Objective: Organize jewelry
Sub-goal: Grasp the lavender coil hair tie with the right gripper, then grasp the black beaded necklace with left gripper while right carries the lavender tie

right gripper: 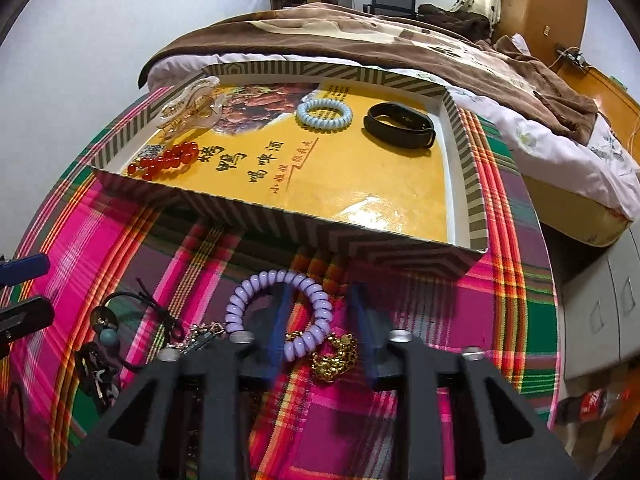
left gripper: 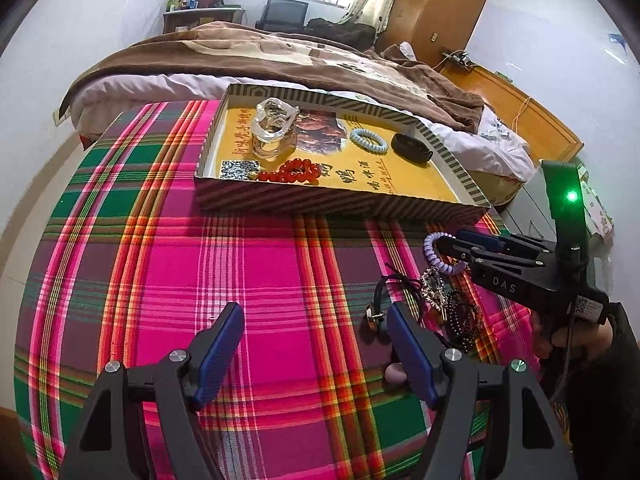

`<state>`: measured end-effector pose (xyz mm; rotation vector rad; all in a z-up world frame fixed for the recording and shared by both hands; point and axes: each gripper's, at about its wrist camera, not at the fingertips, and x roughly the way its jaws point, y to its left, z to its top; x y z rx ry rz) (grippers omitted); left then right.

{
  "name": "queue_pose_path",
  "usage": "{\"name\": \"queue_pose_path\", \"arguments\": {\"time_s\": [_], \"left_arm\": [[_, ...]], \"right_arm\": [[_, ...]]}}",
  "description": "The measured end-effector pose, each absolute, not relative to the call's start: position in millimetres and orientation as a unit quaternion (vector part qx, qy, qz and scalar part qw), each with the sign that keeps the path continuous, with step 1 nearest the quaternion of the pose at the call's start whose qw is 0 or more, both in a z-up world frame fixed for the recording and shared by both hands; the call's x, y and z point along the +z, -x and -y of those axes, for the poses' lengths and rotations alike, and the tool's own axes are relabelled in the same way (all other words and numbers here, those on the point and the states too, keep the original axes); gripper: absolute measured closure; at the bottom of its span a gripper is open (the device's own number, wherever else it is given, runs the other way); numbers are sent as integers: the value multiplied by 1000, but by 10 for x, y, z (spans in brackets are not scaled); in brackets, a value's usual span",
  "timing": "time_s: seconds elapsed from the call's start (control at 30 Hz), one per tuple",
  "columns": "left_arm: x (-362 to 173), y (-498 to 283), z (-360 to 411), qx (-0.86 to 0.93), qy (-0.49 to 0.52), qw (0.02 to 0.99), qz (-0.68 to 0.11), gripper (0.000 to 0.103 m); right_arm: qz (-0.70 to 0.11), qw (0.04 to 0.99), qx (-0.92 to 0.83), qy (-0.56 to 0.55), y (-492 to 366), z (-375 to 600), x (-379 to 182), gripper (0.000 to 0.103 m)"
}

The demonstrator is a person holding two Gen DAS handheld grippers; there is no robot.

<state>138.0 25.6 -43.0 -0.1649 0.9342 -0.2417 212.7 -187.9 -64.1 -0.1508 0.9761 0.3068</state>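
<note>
A striped cardboard tray (left gripper: 340,206) (right gripper: 360,248) with a yellow floor holds a clear glass piece (left gripper: 274,126) (right gripper: 192,106), a red bead bracelet (left gripper: 292,172) (right gripper: 166,160), a pale blue coil band (left gripper: 369,140) (right gripper: 325,114) and a black wristband (left gripper: 412,148) (right gripper: 400,124). My right gripper (right gripper: 322,328) (left gripper: 450,246) is open around one side of a purple coil band (right gripper: 280,312) (left gripper: 436,254), whose ring lies against the left finger. A gold chain (right gripper: 336,356) lies under it. My left gripper (left gripper: 314,344) is open and empty above the cloth, left of a dark jewelry pile (left gripper: 440,304) (right gripper: 104,344).
A plaid cloth (left gripper: 240,272) (right gripper: 500,320) covers the table. A bed with a brown blanket (left gripper: 280,52) (right gripper: 360,36) stands behind the tray. Grey drawers (right gripper: 600,300) and a cola bottle (right gripper: 588,404) are off the table's right edge.
</note>
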Motion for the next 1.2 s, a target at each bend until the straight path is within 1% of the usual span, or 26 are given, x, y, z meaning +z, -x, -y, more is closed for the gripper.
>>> {"name": "queue_pose_path", "arguments": {"time_s": [0.03, 0.1, 0.23, 0.43, 0.5, 0.53, 0.57, 0.87, 1.2], "left_arm": [[-430, -1384, -246, -117, 78, 882, -449, 30], [-431, -1386, -242, -115, 78, 882, -450, 30], [-443, -1383, -259, -113, 85, 881, -452, 30], [-455, -1368, -217, -124, 90, 876, -458, 30], [-465, -1356, -144, -137, 87, 871, -464, 28], [-472, -1349, -107, -143, 86, 869, -467, 24], [-478, -1343, -73, -149, 84, 867, -469, 22], [-542, -1243, 230, -165, 55, 858, -483, 23], [-650, -1210, 468, -146, 17, 859, -490, 23]], "right_arm": [[-465, 870, 145, 75, -2120, 1868, -636, 90], [-463, 871, 147, 76, -2107, 1856, -632, 92], [-454, 876, 153, 54, -2067, 1934, -573, 93], [-426, 890, 160, 7, -1948, 2124, -369, 93], [-415, 896, 161, -6, -1889, 2180, -294, 93], [-409, 898, 160, -11, -1857, 2209, -256, 93], [-405, 900, 161, -15, -1834, 2222, -230, 93], [-373, 911, 169, -42, -1498, 2424, -44, 93], [-367, 913, 170, -54, -1322, 2534, -40, 93]]}}
